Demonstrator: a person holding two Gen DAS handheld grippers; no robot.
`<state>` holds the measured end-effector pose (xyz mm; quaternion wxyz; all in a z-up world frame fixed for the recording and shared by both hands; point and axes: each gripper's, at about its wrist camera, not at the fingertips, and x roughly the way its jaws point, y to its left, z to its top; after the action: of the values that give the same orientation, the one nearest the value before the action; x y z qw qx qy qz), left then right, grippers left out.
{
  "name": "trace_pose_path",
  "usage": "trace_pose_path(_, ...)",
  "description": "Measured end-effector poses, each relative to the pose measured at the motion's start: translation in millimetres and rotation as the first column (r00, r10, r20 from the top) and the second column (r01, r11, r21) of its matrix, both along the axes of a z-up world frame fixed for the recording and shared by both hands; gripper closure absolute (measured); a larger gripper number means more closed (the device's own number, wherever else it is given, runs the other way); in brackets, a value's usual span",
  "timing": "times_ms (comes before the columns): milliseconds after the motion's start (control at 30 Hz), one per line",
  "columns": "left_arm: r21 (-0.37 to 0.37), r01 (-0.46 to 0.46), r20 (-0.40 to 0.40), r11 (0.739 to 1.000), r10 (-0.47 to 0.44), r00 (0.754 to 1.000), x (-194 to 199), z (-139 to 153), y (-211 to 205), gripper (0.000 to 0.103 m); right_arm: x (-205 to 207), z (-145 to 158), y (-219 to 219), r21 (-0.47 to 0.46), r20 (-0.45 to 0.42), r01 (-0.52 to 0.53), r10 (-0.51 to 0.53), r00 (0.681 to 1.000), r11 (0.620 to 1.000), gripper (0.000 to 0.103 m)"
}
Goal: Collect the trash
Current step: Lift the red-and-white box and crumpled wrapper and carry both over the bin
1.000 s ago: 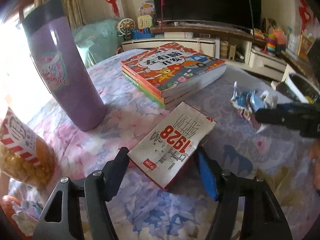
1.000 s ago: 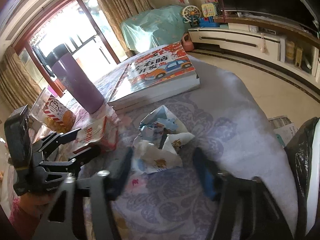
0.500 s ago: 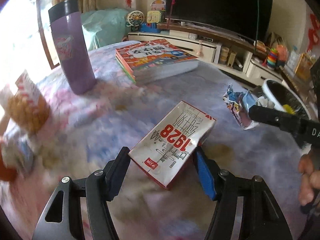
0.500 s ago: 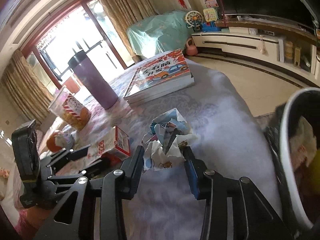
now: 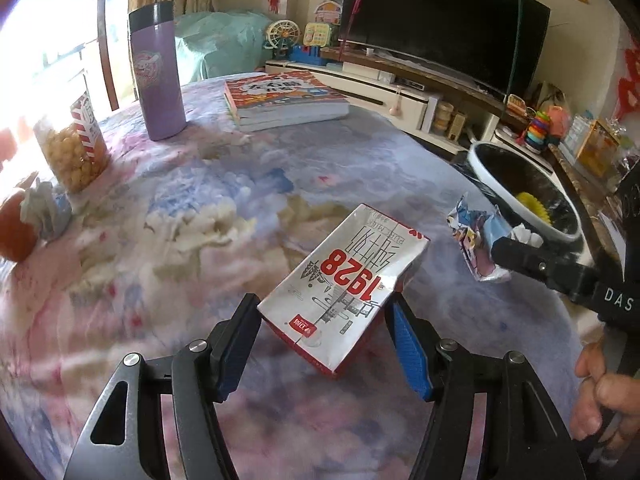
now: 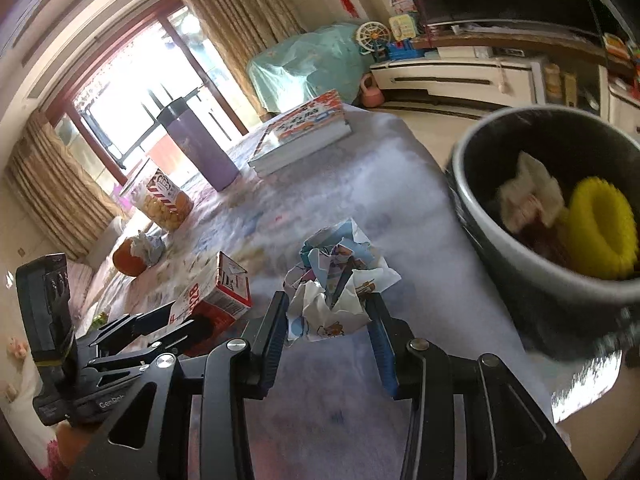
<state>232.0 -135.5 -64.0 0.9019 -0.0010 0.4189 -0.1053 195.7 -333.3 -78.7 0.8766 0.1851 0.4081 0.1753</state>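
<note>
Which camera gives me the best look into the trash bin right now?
The right wrist view: the bin fills its right side, open mouth toward the camera, a yellow ring and crumpled paper inside. The left wrist view shows it smaller, past the table edge, with only a yellow scrap visible.

Carton (image 5: 344,286): white, red numerals, red base. Crumpled wrapper (image 6: 340,288): white and blue, cartoon-printed. Tablecloth (image 5: 200,208): floral, pink and blue. Flask (image 5: 158,72): lilac, dark-capped. Bin (image 6: 520,248): black-lined, white-rimmed.
</note>
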Motion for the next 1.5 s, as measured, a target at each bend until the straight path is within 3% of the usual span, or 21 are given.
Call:
trace_pose_path(833,0.007,0.107,0.048,0.994,-0.107,0.993,-28.8,26.8,-60.0,0.044,-59.2,24.0,-59.7,0.033,0.085,0.097,-0.099,0.991,0.995,0.063)
trace_pose_path(1500,0.0,0.15,0.045,0.989,-0.15,0.988,-35.9,27.0,-76.4,0.044,-76.9,23.9,-67.5,0.024,0.088,0.106,-0.108,0.99,0.994,0.063)
